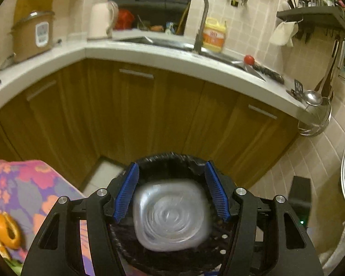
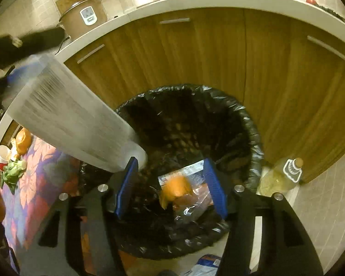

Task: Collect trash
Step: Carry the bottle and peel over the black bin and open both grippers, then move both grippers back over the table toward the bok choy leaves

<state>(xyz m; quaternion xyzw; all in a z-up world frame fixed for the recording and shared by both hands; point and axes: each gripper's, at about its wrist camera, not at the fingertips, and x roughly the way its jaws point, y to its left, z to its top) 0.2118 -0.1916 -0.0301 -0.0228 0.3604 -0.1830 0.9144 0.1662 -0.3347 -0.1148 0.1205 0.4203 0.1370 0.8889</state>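
Left tool (image 1: 171, 192) wide apart around blurred plastic container (image 1: 171, 216), right tool (image 2: 171, 186) empty and spread above black-lined bin (image 2: 253, 124), oil bottle (image 2: 279, 177) beside.

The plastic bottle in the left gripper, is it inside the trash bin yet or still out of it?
Still out. The plastic bottle slants above the bin's black-bagged rim, its base over the opening, between the left gripper fingers.

The clear plastic bottle (image 1: 171, 215) was smeared by motion blur in the left wrist view, hiding most of the bin (image 1: 170, 158) behind it; in the right wrist view the left gripper (image 2: 13, 76) was a dark blur at the frame edge; an orange scrap (image 2: 176, 189) over the bin was too blurred to identify.
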